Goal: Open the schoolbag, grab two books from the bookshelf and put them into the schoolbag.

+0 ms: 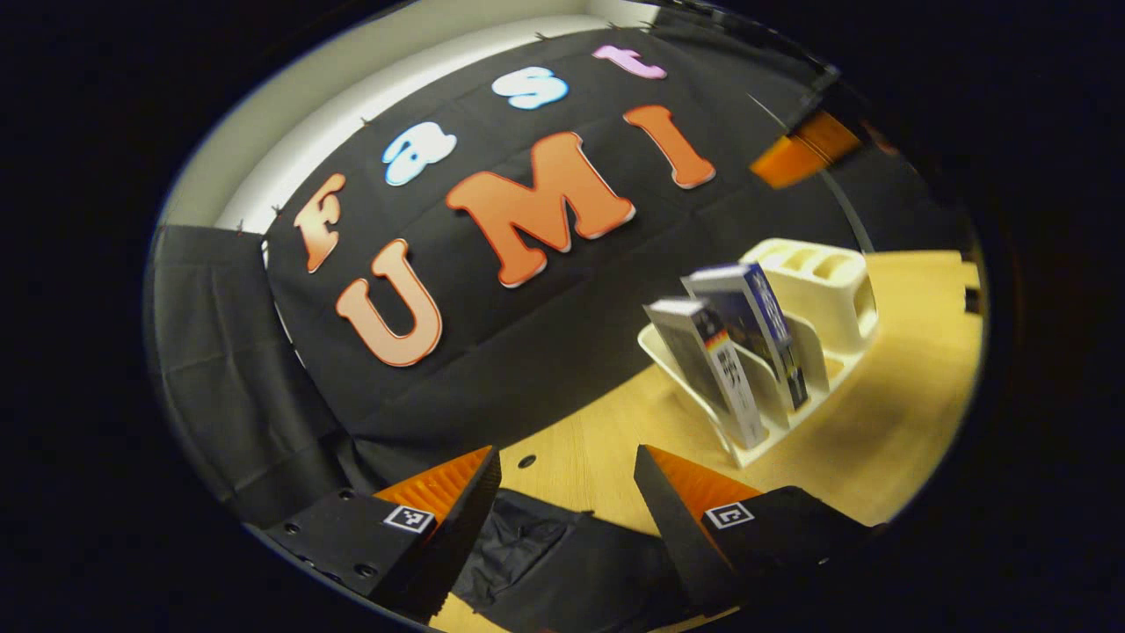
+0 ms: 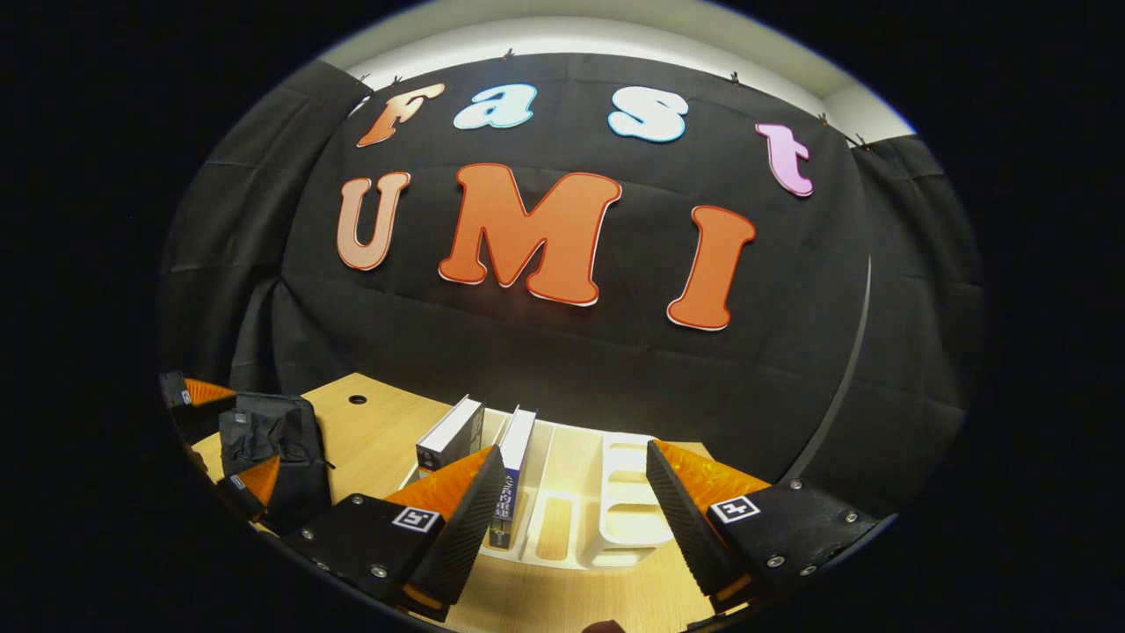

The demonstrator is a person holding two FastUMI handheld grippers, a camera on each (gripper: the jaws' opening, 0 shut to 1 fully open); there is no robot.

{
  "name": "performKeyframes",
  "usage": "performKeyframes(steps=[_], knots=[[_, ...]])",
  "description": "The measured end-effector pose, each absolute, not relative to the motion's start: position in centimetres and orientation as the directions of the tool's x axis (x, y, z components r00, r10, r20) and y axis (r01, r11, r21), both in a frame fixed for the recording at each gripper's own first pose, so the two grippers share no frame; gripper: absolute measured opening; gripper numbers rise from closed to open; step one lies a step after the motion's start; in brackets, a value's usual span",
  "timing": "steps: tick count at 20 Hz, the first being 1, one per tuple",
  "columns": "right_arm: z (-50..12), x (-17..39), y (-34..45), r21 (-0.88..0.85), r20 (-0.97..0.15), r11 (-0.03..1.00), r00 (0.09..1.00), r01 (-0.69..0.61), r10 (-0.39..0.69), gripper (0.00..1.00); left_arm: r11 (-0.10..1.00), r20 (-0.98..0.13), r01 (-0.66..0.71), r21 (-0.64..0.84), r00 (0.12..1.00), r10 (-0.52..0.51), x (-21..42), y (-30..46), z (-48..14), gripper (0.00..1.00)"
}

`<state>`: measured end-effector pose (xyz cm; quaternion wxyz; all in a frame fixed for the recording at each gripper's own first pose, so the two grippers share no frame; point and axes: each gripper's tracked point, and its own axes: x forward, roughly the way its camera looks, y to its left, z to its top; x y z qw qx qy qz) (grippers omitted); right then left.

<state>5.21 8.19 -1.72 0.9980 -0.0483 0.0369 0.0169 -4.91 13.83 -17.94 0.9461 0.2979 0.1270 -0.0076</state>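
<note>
two books (image 2: pixel 450 435) (image 2: pixel 514 475) are seen standing tilted in a cream bookshelf (image 2: pixel 615 501) on the wooden table (image 2: pixel 369 440), just beyond the spread, empty fingers of the right gripper (image 2: pixel 567 514). one book is partly hidden behind its left finger (image 2: pixel 457 519). the left gripper (image 1: pixel 567 492) is also held released, and the black schoolbag (image 1: pixel 545 554) is seen between and below its fingers, the shelf lying past its right finger (image 1: pixel 677 505).
</note>
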Motion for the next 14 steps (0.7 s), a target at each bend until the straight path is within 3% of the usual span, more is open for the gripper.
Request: performKeyframes(steps=[9, 14], knots=[[-4.7, 8.0, 9.4, -0.064, -0.075, 0.983, 0.983, -0.17, 0.165, 0.96, 0.692, -0.46, 0.146, 0.707, 0.838, 0.293, -10.6, 18.1, -29.0, 0.96], [-4.7, 7.4, 9.1, -0.059, -0.056, 0.975, 0.976, -0.212, 0.209, 0.95, 0.617, -0.535, 0.263, 0.742, 0.786, 0.309, -12.3, 18.1, -32.9, 0.96]])
